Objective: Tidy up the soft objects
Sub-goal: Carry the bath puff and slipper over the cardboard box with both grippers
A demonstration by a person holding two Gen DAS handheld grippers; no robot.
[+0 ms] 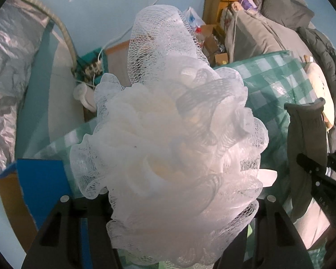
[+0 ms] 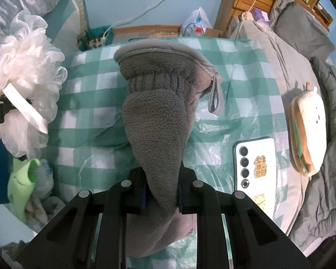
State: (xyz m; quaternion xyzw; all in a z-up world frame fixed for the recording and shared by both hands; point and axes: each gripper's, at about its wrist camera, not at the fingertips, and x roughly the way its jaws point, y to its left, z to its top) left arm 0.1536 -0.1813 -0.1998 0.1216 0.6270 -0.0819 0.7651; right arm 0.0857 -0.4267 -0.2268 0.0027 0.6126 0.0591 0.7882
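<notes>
**Both soft items gripped, clear of the checked cloth**

The white mesh pouf (image 1: pixel 174 139) sits bunched in your left claw (image 1: pixel 183 198); the grey fleece glove (image 2: pixel 159 121) hangs cuff-down, pinched narrow in your right claw (image 2: pixel 161 198). Both are above the checked cloth (image 2: pixel 89 85). Keep both grips firm; the mesh probably slips easily. Steer clear of the phone (image 2: pixel 255 168) and plush toy (image 2: pixel 309 132).

Loofah (image 1: pixel 172 139) hides left tool (image 1: pixel 168 201) fingertips.
</notes>
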